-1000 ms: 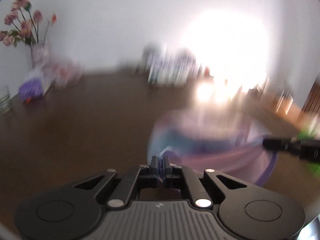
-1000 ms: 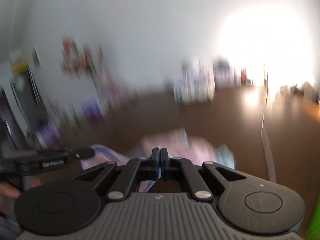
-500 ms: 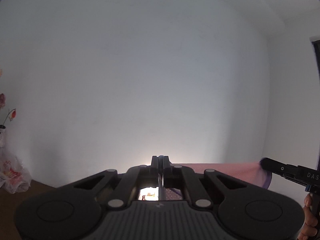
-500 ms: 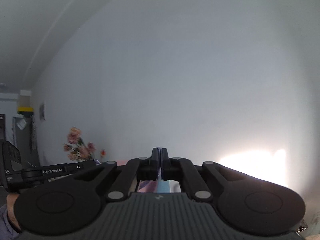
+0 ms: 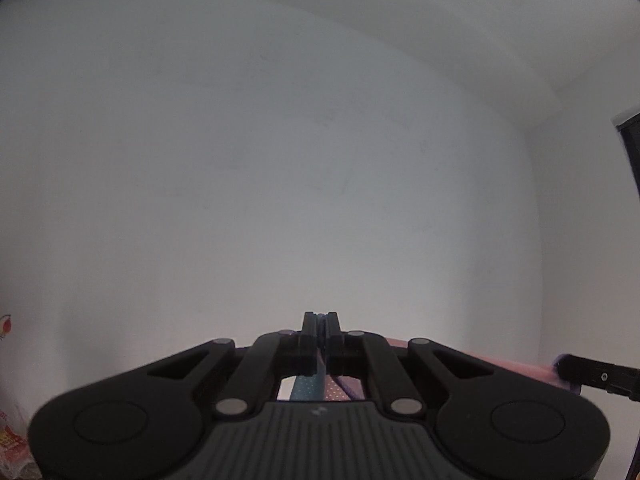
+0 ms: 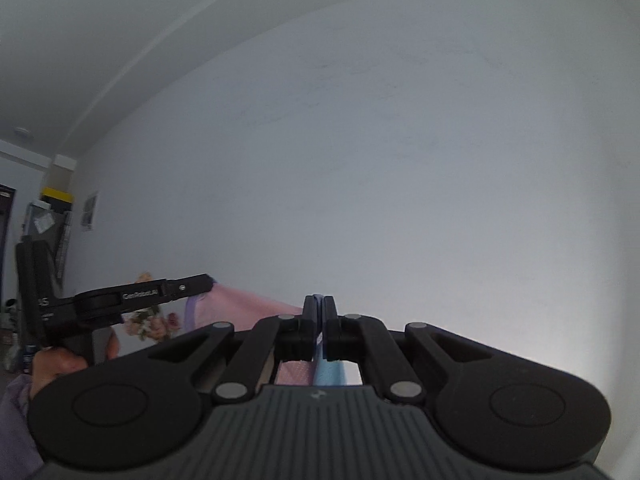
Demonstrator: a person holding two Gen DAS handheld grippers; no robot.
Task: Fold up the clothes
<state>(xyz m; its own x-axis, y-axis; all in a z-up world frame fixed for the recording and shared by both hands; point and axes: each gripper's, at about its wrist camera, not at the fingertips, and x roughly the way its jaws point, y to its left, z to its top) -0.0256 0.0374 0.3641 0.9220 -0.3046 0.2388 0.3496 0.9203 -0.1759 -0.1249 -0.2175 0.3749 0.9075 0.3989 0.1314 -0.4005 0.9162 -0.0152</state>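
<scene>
Showing flowers (image 6: 150, 322): right view only.

We see only slivers of the garment (image 5: 516, 364): a pink top edge stretched between the grippers and small dotted pink and blue patches behind the linkages; everything below is hidden by the gripper bodies. We cannot tell what kind of clothing it is. The left gripper (image 5: 320, 326) pinches an edge so thin we barely resolve it. The right gripper (image 6: 319, 308) likewise covers its hold. The table is out of both views. Left hand (image 6: 60, 364) is partly hidden behind the handle and the right gripper's body. Flowers (image 6: 150, 322) are half covered. At the left view's lower left edge, a printed bag (image 5: 12, 446) is cut off, print unreadable.
</scene>
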